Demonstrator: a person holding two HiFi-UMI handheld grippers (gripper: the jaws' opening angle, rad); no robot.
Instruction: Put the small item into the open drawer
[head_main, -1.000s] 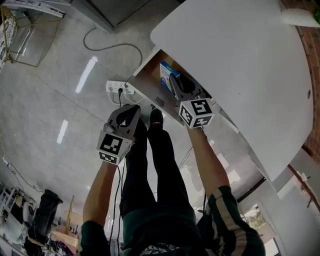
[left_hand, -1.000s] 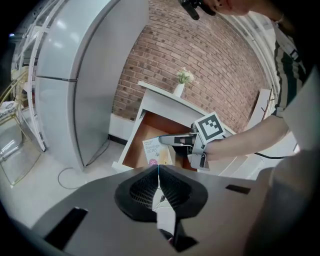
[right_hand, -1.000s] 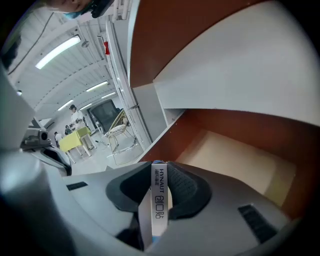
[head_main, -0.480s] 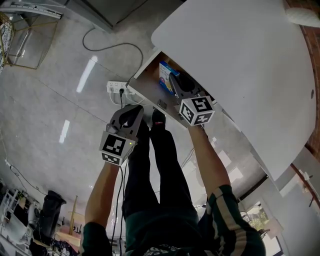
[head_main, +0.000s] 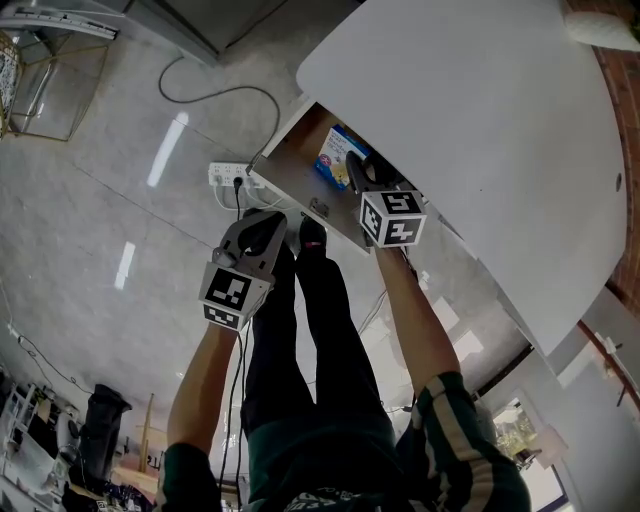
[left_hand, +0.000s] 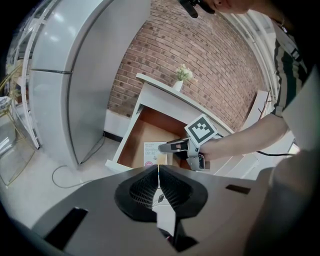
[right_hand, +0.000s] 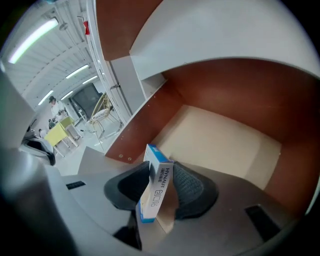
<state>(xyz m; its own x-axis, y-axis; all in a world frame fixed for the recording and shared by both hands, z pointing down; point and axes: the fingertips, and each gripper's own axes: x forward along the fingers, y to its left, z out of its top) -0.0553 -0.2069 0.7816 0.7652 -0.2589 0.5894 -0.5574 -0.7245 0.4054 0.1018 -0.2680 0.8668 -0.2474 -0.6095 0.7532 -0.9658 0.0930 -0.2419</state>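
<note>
Right gripper (head_main: 354, 168) is reaching in over the open drawer (head_main: 290, 160), which sticks out from under the white desk (head_main: 480, 120). Its jaws are opening, and the small box (right_hand: 151, 200) stands between them, blue-edged and white-faced, tilted to one side. The pads (right_hand: 187, 187) sit close on either side of it but no longer look clamped on it. Under the box lies the drawer's pale floor (right_hand: 220, 140), with brown walls around it.

From the head view, the box (head_main: 338, 155) shows just past the right jaw tips, inside the drawer and near its front end. The marker cube rides behind, over the drawer's edge.

Left gripper (head_main: 268, 220) hangs out in front of the drawer, over the grey floor beside the person's legs and apart from the desk. Its own view shows the jaws (left_hand: 158, 172) pressed together with nothing between them. That view looks straight at the scene: the drawer (left_hand: 135, 142) pulled out, the box (left_hand: 151, 152) down inside it, and the right gripper (left_hand: 162, 147) pointing across at it.

A flower vase (left_hand: 181, 75) stands on the desk against the brick wall (left_hand: 200, 45), with a tall fridge (left_hand: 75, 75) off to the left. A power strip (head_main: 228, 175) lies on the floor by the drawer's corner
</note>
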